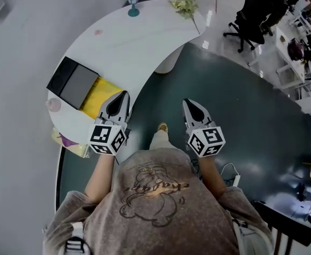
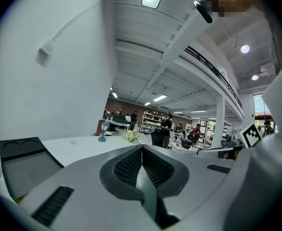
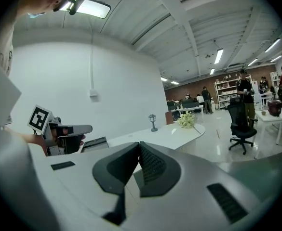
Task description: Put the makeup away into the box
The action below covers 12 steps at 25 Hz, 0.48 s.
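Hovering left gripper [image 1: 124, 95] and right gripper [image 1: 187, 103], both closed, empty, box [image 1: 65, 76] on table [image 1: 139, 39]

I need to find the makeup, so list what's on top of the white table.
A dark box, a yellow sheet beside it, a pink round item, a teal lamp and flowers. The left gripper covers part of the sheet and the table edge.
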Each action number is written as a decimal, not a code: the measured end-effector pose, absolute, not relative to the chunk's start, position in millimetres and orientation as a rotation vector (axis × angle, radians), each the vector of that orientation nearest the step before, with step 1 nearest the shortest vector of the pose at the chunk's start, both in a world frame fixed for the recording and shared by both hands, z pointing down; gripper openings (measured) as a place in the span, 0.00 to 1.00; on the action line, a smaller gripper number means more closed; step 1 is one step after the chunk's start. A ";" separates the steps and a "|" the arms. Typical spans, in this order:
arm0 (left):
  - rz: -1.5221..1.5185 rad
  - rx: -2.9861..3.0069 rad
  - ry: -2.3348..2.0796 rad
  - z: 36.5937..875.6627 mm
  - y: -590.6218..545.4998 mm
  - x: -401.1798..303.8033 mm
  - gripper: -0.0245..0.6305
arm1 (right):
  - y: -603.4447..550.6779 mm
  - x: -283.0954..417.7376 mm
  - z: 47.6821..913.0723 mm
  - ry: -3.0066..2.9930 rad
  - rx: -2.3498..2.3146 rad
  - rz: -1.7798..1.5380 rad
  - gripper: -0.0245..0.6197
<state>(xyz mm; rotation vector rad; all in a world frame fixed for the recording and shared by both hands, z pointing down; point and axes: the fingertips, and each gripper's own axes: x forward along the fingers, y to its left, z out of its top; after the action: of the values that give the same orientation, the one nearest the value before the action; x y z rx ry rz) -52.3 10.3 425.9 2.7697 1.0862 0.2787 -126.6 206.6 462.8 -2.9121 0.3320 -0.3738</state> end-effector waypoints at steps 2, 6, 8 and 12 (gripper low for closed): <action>0.278 2.770 1.049 423.9 24.7 -33.3 0.07 | 224.1 -104.9 459.9 0.353 -2.909 -0.377 0.04; 0.286 2.785 0.982 422.5 47.9 -0.3 0.07 | 251.7 -63.1 453.0 0.413 -2.902 -0.375 0.04; 0.290 2.797 0.948 422.4 57.6 15.2 0.07 | 263.3 -44.4 450.7 0.447 -2.899 -0.376 0.04; 0.286 2.823 0.879 420.5 71.1 43.5 0.07 | 280.2 -10.2 451.8 0.518 -2.884 -0.386 0.04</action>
<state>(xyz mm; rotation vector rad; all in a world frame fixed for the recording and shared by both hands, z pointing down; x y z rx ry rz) 43.5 71.1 420.5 2.8234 0.8789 0.2858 -10.2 280.2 451.8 -2.8842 0.5176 -0.3864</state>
